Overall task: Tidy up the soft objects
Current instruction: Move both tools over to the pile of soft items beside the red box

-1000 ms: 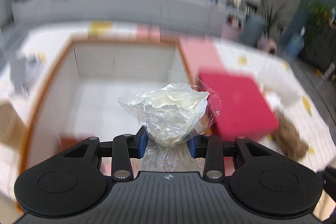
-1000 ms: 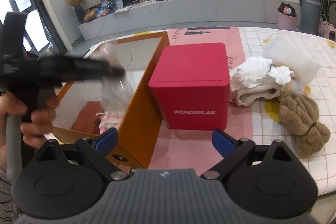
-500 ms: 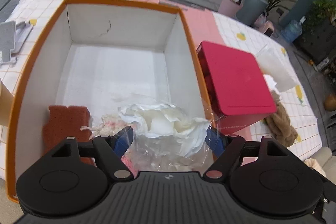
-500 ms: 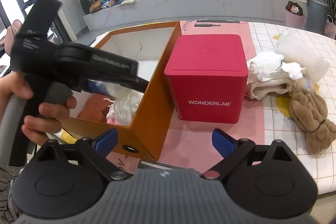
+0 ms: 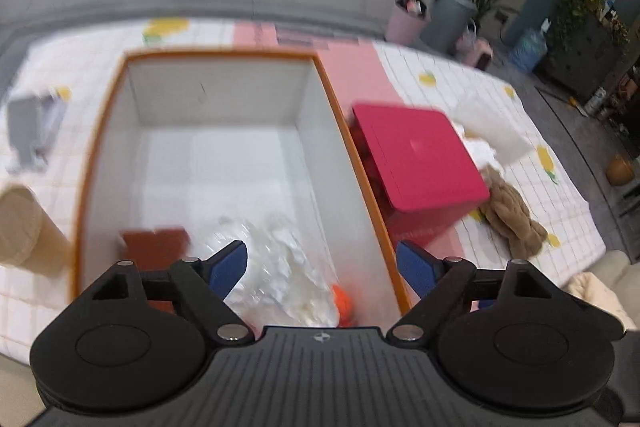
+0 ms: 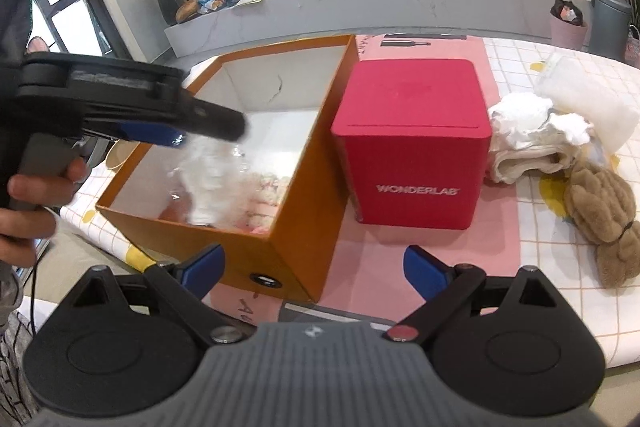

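A clear bag of white soft stuff (image 5: 288,267) lies inside the orange box (image 5: 344,147), beside a red-brown sponge (image 5: 156,243) and a small orange thing (image 5: 343,301). My left gripper (image 5: 320,259) hangs just above the bag, its jaws opening wide, pads clear of it. In the right wrist view the bag (image 6: 208,179) rests next to a pink fluffy item (image 6: 268,191) in the box (image 6: 304,227). My right gripper (image 6: 314,267) stands open and empty over the box's near corner. A white cloth (image 6: 528,135) and a brown plush bundle (image 6: 600,215) lie on the table at the right.
A closed red box (image 6: 412,147) stands right of the orange box on a pink mat. A white padded bag (image 6: 588,107) lies behind the cloth. A paper cup (image 5: 24,227) stands left of the orange box. A hand holds the left gripper's handle.
The left gripper opened and let go of the bag, which now lies in the orange box; the gripper has lifted slightly. The right gripper stayed open and barely moved.
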A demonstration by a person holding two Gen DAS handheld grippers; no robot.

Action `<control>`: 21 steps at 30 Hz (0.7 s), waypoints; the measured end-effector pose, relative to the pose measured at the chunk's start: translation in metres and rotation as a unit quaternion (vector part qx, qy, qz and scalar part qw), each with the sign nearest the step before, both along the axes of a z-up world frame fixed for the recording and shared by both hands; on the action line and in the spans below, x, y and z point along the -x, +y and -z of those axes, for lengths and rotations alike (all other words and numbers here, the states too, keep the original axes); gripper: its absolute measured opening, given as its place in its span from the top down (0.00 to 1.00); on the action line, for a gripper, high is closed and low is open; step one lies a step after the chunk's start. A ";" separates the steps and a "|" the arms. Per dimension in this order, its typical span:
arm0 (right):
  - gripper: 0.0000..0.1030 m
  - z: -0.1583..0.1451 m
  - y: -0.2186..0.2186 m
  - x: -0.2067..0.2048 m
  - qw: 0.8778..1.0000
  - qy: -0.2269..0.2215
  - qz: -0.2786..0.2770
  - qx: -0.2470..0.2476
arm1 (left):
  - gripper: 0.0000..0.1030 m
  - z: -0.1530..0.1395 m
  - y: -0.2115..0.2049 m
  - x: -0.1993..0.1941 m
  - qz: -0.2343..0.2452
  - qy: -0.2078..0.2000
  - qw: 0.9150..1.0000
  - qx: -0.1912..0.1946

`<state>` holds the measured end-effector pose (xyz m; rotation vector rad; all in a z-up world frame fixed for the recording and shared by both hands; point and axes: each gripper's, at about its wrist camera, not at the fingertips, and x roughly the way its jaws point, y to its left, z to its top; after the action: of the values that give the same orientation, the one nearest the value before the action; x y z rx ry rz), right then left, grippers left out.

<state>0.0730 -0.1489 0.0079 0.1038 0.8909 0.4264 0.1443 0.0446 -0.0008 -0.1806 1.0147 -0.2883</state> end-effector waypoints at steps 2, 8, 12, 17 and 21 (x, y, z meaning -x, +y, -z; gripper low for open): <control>0.08 -0.001 0.004 0.003 1.000 -0.003 -0.007 0.004 | 0.05 0.009 0.004 -0.009 -0.005 0.041 0.997 0.072; 0.08 0.000 0.002 0.003 1.000 -0.003 -0.006 0.003 | 0.06 -0.006 0.014 -0.034 -0.039 -0.009 0.974 0.221; 0.08 0.002 -0.003 0.002 1.000 0.001 -0.001 0.000 | 0.06 -0.035 0.001 -0.031 -0.030 -0.067 0.989 0.128; 0.09 0.003 -0.007 -0.002 1.000 0.000 0.005 -0.010 | 0.06 -0.048 -0.006 0.003 -0.010 -0.120 0.992 0.040; 0.09 0.002 -0.008 -0.001 1.000 -0.002 0.006 -0.012 | 0.06 -0.050 -0.011 0.035 -0.010 -0.161 0.987 -0.022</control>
<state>0.0743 -0.1566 0.0062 0.1299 0.8816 0.4253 0.1096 0.0340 0.0493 -0.1006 0.6979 -0.2668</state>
